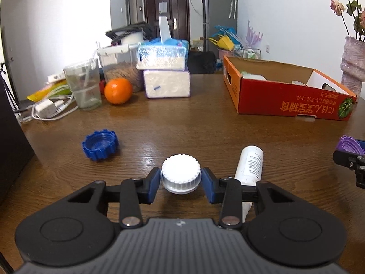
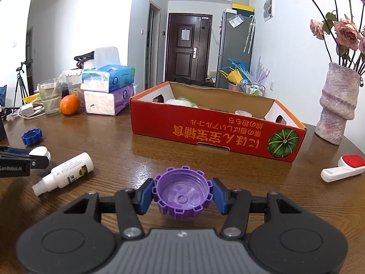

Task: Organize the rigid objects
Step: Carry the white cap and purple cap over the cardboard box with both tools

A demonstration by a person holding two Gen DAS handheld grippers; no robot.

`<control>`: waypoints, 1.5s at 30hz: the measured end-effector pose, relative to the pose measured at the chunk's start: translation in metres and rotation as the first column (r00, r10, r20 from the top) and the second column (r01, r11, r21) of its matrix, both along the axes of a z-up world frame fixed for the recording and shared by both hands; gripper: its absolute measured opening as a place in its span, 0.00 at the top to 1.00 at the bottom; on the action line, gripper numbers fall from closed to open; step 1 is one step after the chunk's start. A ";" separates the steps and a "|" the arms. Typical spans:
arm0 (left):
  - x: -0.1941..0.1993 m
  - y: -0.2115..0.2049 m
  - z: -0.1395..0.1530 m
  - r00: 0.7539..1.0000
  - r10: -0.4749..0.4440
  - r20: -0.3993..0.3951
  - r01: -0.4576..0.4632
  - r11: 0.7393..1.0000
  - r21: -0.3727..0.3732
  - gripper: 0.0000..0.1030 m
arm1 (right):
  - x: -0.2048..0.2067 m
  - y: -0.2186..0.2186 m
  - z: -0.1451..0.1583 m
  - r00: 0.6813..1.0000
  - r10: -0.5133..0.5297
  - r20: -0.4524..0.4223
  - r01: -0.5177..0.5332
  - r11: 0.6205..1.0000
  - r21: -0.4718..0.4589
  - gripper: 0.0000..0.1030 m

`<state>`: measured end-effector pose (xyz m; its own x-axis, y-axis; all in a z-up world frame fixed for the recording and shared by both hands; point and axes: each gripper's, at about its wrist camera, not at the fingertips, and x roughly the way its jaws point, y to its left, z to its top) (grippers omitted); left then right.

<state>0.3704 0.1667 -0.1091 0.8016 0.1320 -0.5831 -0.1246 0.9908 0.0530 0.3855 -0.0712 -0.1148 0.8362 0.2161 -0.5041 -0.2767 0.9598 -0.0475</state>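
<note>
A white ribbed cap (image 1: 181, 171) sits between the blue pads of my left gripper (image 1: 181, 179), which press on both its sides just above the wooden table. In the right wrist view this cap (image 2: 40, 151) shows at the far left in the left gripper (image 2: 42, 156). My right gripper (image 2: 182, 197) is shut on a purple notched cap (image 2: 182, 191), hollow side up. A blue notched cap (image 1: 100, 145) lies loose on the left. A white bottle (image 1: 249, 166) lies on its side next to the left gripper's right finger. The red cardboard box (image 2: 216, 134) stands open behind.
An orange (image 1: 118, 90), a glass (image 1: 83, 86), stacked tissue packs (image 1: 166, 84) and a charger with cables (image 1: 45, 109) crowd the back left. A vase (image 2: 337, 105) and a white-red lint brush (image 2: 342, 169) are on the right. The box holds a few pale items.
</note>
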 end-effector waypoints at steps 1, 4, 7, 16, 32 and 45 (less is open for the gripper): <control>-0.002 0.000 0.001 1.000 0.006 0.008 -0.006 1.000 0.003 0.60 | 0.000 -0.001 0.001 1.000 0.000 0.002 0.000 1.000 0.003 0.48; -0.006 0.000 0.005 0.999 0.020 0.025 -0.020 1.000 -0.005 0.60 | -0.002 -0.002 0.003 1.000 0.001 0.009 -0.001 1.000 0.014 0.48; -0.009 -0.005 0.008 0.999 0.031 0.032 -0.032 0.999 0.010 0.60 | -0.003 -0.005 0.006 1.000 0.003 0.015 -0.003 1.000 0.027 0.48; -0.020 -0.028 0.019 0.997 0.023 0.072 -0.023 1.000 -0.007 0.60 | -0.012 -0.013 0.017 0.999 0.004 0.047 -0.007 0.998 0.058 0.48; -0.007 -0.092 0.028 0.996 -0.036 0.076 0.038 0.999 -0.029 0.60 | -0.010 -0.046 0.031 0.994 -0.060 0.096 0.048 0.991 0.121 0.48; 0.024 -0.130 0.044 0.992 -0.047 0.114 0.053 0.997 -0.058 0.60 | 0.007 -0.073 0.035 0.982 -0.125 0.140 0.103 0.983 0.154 0.48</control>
